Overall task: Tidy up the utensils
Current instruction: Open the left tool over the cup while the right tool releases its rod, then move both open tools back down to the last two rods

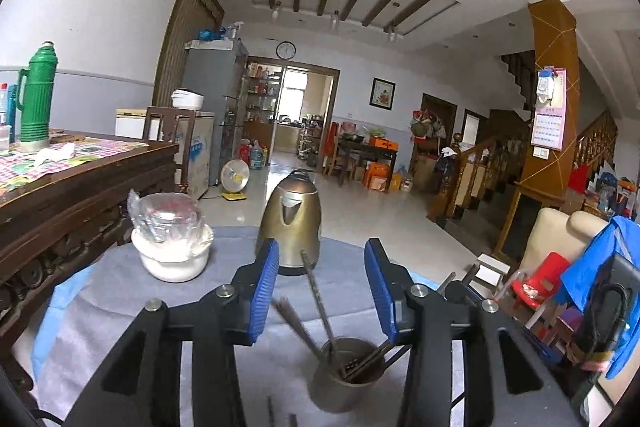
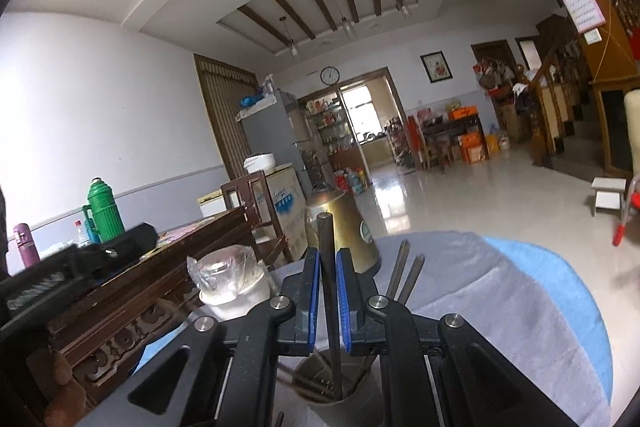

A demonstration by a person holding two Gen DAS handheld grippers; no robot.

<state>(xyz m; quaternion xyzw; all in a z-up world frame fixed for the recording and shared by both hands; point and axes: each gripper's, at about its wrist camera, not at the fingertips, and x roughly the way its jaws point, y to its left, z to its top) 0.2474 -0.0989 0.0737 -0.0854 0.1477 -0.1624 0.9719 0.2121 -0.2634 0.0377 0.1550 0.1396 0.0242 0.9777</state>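
A dull metal cup (image 1: 345, 377) stands on the grey cloth and holds several dark chopsticks (image 1: 318, 297) that lean out of it. My left gripper (image 1: 322, 291) is open and empty, its blue pads on either side above the cup. In the right wrist view the same cup (image 2: 336, 393) sits just below my right gripper (image 2: 329, 297), which is shut on one dark chopstick (image 2: 326, 247). That chopstick stands upright, its lower end inside the cup. Two more chopsticks (image 2: 406, 275) lean out to the right. Ends of loose sticks (image 1: 272, 411) lie on the cloth in front of the cup.
A brass electric kettle (image 1: 291, 223) stands behind the cup. A white bowl with a plastic-wrapped glass bowl on it (image 1: 172, 247) sits at the left. A dark wooden table (image 1: 80, 187) with a green thermos (image 1: 36, 95) stands further left. The round table's blue edge (image 2: 576, 307) curves at the right.
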